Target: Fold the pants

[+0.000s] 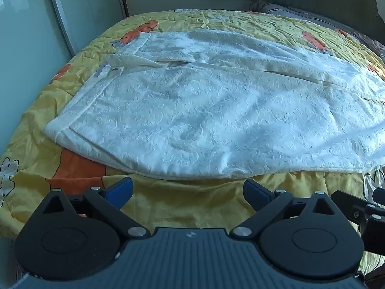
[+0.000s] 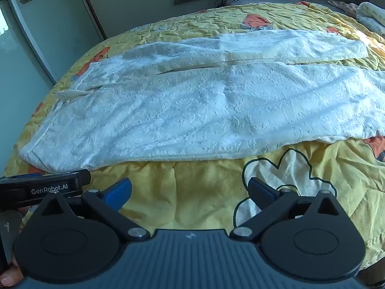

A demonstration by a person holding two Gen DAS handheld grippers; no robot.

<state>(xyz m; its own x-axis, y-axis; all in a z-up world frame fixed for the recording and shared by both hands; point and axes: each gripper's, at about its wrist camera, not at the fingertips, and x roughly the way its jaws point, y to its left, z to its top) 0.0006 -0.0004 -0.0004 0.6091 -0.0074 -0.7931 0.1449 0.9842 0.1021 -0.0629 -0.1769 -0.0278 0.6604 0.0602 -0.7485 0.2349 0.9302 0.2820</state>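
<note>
White textured pants (image 1: 204,110) lie spread flat across the yellow bedspread (image 1: 182,204), waistband at the left, both legs running to the right. They also show in the right wrist view (image 2: 192,110). My left gripper (image 1: 187,192) is open and empty, hovering over bare bedspread just short of the pants' near edge. My right gripper (image 2: 190,192) is open and empty, also short of the near edge, over the bedspread (image 2: 192,187). The left gripper's body (image 2: 41,189) shows at the left of the right wrist view.
The bed fills both views. A glass sliding wardrobe door (image 1: 28,36) stands at the left. Pillows (image 2: 276,0) and folded cloth (image 2: 370,16) lie at the far head end. The right gripper's edge (image 1: 368,209) shows at the right of the left wrist view.
</note>
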